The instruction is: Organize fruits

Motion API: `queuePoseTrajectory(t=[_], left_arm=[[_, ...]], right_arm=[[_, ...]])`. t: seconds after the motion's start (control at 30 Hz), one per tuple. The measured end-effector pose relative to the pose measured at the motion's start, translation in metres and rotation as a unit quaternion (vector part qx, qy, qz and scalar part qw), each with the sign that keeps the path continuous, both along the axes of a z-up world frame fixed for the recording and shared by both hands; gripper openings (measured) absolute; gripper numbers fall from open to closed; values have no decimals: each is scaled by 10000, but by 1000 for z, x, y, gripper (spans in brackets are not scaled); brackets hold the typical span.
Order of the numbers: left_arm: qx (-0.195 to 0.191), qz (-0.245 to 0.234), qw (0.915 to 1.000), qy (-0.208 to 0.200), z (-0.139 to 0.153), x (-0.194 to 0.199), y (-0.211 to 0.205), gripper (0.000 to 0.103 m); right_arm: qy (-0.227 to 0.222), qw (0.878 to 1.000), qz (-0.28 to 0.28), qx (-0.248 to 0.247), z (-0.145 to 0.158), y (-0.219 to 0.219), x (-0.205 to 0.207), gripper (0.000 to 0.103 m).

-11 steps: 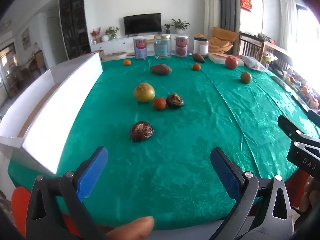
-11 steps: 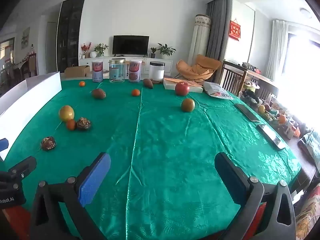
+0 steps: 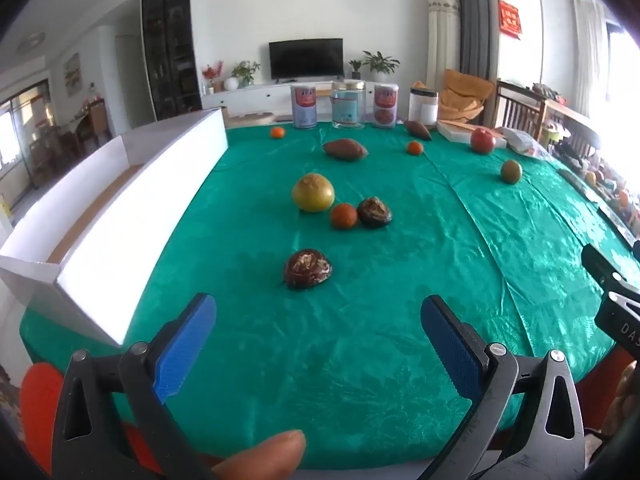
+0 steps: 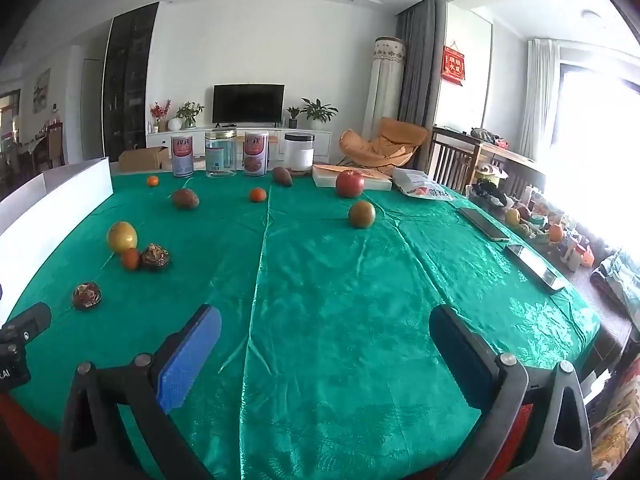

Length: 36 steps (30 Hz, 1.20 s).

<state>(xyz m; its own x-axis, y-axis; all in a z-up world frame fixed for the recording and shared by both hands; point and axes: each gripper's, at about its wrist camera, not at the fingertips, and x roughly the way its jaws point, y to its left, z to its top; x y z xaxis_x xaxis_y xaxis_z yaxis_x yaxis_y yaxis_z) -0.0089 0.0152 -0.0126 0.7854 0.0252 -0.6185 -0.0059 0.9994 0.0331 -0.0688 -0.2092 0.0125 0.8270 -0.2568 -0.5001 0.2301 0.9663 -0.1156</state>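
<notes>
The right gripper [image 4: 324, 344] hangs over the near edge of the table [image 4: 360, 280], jaws spread wide with nothing between them. Off toward ten o'clock a yellow fruit [image 4: 121, 236] sits with a small orange [image 4: 130, 259] touching a wrinkled brown fruit [image 4: 155, 257]; another brown fruit [image 4: 86, 295] lies nearer. At one o'clock a red apple [image 4: 349, 183] stands behind a green-brown fruit [image 4: 361, 213].

Home living room: television [image 4: 248, 103], orange lounge chair [image 4: 390, 140] (potted plants [image 4: 319, 111] too).
</notes>
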Motion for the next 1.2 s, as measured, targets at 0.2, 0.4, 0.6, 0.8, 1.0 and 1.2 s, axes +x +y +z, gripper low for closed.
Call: queuePoseTrajectory(t=[0.2,0.4,0.6,0.8,1.0,1.2], left_arm=[[0,12,10000,-2,-2,1,3,103],[71,108,9999,-74,-4,3,8,103],[65,179,9998,-105,-6,5,11,103],[91,167,9998,-97,-8,7,10,103],[113,172,9997,-129,-8,6,9,103],[105,181,9997,-157,-7,5,9,103]], right_arm=[[-143,9999,-21,-27,1,1,-4,103],[-138,9996,57,-238,-5,11,-3,103],[-262,9989,-8,-387,-3,13,-6,103],[-306,9987,-26,-398,-3,12,-6,103],[-264,9989,41,-385,-5,13,-4,103],[-301,9988,59,-382,-5,14,-5,103]])
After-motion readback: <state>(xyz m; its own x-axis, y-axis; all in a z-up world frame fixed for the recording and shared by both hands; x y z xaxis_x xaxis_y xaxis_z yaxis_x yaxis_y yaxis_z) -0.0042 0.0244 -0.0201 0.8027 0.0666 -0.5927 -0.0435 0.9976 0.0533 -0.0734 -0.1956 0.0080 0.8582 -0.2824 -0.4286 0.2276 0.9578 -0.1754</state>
